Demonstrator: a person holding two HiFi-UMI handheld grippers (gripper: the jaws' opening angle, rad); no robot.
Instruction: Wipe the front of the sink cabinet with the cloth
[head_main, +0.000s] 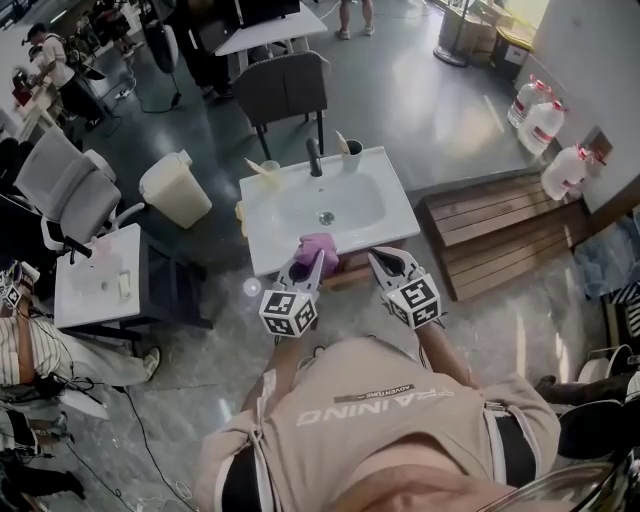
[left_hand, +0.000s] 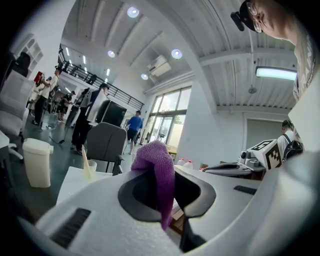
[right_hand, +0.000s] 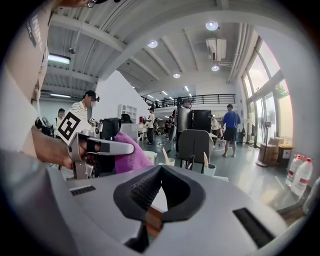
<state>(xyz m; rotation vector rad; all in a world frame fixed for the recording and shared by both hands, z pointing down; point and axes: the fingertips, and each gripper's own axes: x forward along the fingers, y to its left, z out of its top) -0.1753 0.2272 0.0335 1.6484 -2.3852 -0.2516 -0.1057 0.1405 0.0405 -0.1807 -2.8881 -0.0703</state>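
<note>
Left tongs (head_main: 311, 262) clamp purple knitted cloth (head_main: 318, 244) at front edge of white ceramic sink (head_main: 262, 203); right tongs (head_main: 386, 262) closed, empty. Judgement: press cloth flat below sink.

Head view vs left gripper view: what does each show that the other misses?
Head view only: the white sink basin with its round drain, seen from above, and the marker cube on the left gripper.
Left gripper view only: the round ceiling lights, the tall windows, and a close look at that gripper's jaws shut on the purple knitted cloth.
Both: the cloth, the right gripper, the white lidded bin and the grey office chair.
</note>
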